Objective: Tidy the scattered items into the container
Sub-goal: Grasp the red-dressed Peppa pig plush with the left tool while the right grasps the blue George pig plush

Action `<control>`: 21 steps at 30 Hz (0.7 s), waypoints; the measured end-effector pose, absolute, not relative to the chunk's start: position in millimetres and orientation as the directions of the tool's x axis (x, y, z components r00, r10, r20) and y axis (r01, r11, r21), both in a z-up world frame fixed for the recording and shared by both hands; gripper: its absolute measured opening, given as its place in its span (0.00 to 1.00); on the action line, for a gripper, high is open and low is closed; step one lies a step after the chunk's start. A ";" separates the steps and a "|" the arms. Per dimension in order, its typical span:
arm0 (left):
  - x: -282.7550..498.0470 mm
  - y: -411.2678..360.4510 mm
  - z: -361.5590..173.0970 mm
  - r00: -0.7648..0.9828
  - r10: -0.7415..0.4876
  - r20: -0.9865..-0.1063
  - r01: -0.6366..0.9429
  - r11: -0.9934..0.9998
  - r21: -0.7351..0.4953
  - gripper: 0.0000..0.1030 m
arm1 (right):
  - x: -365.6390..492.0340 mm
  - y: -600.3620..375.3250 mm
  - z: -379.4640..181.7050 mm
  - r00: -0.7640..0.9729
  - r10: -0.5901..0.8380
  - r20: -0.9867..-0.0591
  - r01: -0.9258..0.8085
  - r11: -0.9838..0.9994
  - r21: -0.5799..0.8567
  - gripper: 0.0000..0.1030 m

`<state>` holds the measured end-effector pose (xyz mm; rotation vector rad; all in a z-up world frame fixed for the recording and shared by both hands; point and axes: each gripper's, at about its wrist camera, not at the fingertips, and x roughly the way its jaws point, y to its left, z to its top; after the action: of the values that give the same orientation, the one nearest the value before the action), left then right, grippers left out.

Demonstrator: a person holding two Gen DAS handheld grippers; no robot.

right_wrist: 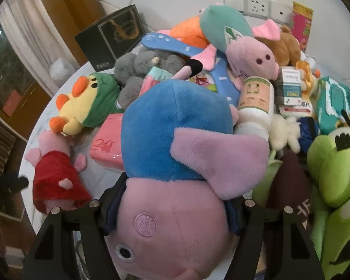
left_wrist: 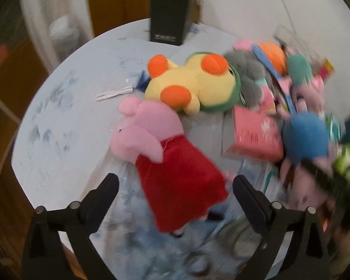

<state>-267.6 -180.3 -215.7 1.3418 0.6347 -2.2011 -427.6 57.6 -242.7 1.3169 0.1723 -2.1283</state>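
Observation:
A pink pig plush in a red dress [left_wrist: 175, 163] lies on the round white table [left_wrist: 58, 121]. My left gripper [left_wrist: 175, 186] is open, its fingers on either side of the red dress without pressing it. My right gripper [right_wrist: 175, 205] is shut on a pig plush in a blue shirt [right_wrist: 175, 128], which fills the right wrist view. That blue-shirted plush [left_wrist: 305, 137] appears blurred at the right of the left wrist view. The red-dress pig [right_wrist: 56, 175] sits at lower left in the right wrist view. No container shows clearly.
A yellow duck plush [left_wrist: 189, 81] with a green hood, a grey plush [right_wrist: 137, 70], a pink packet [right_wrist: 107, 144], bottles and boxes [right_wrist: 289, 88] crowd the table. A green frog plush [right_wrist: 333, 163] sits at right. A black box [left_wrist: 170, 16] stands at the far edge.

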 end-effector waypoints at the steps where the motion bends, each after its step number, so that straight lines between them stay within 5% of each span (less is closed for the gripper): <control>1: -272.1 -183.7 -219.3 -0.395 -0.163 -0.904 0.646 -0.749 -0.147 0.97 | -428.4 57.2 -241.7 -0.309 -0.439 -0.844 0.570 -0.795 0.205 0.69; 8: -296.9 -209.7 -262.2 -0.282 -0.161 -0.946 0.760 -0.639 -0.118 0.96 | -435.8 49.3 -238.3 -0.308 -0.446 -0.840 0.602 -0.775 0.191 0.69; 11: -305.0 -213.0 -277.3 -0.266 -0.149 -0.952 0.749 -0.653 -0.107 0.80 | -439.9 44.2 -248.4 -0.299 -0.427 -0.853 0.599 -0.780 0.181 0.69; 21: -290.0 -211.2 -249.9 -0.349 -0.195 -0.917 0.673 -0.733 -0.101 0.61 | -434.4 41.8 -234.0 -0.345 -0.436 -0.831 0.574 -0.799 0.180 0.68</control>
<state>-290.0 -211.2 -249.9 1.3411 0.6433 -2.1108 -434.4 41.8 -234.0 1.2722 0.1906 -2.1590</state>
